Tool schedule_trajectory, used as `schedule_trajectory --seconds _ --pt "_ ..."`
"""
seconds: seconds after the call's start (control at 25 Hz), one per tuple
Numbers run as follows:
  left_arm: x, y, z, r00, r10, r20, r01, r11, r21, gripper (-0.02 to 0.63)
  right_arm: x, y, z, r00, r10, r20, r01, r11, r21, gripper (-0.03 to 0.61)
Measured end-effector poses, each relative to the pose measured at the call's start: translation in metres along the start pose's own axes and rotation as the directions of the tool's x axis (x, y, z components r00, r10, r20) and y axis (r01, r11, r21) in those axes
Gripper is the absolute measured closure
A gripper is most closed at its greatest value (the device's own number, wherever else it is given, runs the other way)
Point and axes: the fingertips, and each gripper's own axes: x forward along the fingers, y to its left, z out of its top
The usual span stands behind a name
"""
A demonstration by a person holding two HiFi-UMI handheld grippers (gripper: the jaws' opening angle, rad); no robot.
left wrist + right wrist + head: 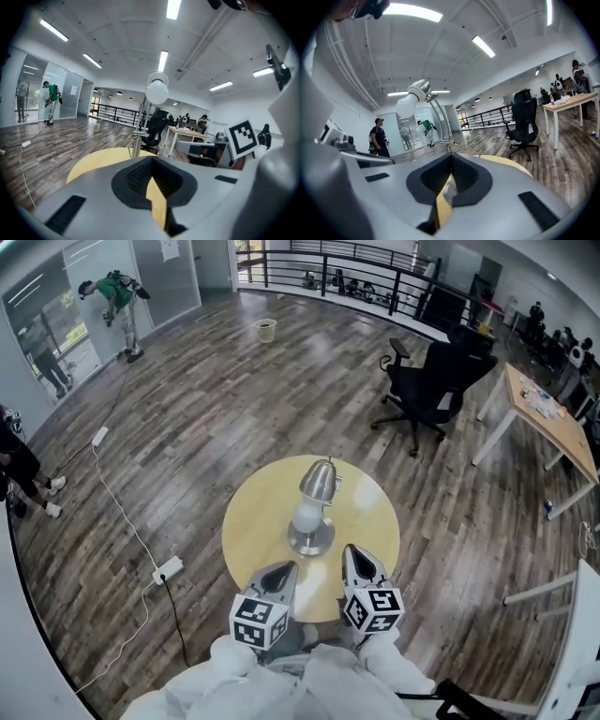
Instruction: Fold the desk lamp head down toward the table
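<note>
the desk lamp (314, 507) stands upright at the middle of the round yellow surface (253, 521), its metal head raised above the base. the left gripper (280, 570) and right gripper (357, 557) sit over the near edge, apart from the lamp, each with fingers (133, 176) pressed together, empty.

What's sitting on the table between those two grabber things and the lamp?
Nothing. In the head view, only bare yellow tabletop separates the left gripper and the right gripper from the desk lamp.
</note>
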Motion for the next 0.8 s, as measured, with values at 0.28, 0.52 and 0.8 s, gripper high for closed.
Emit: schedule_trajectory --seconds 0.28,0.52,0.8 --pt "0.016 0.009 0.018 1.000 0.017 -0.017 -0.016 0.999 0.031 0.615 0.052 -0.028 -0.060 0.988 0.071 -0.139 -0.075 0.997 -0.023 0.566" --pt "0.002 0.020 0.048 1.000 0.012 -0.021 -0.012 1.000 0.015 0.553 0.113 -0.025 -0.125 0.940 0.199 -0.278 -0.231 0.969 -0.089 0.566" --pt "-0.012 0.011 0.150 0.997 0.009 0.080 -0.019 0.991 0.131 0.438 0.140 -0.034 -0.171 0.877 0.222 -0.426 -0.303 0.944 -0.131 0.566"
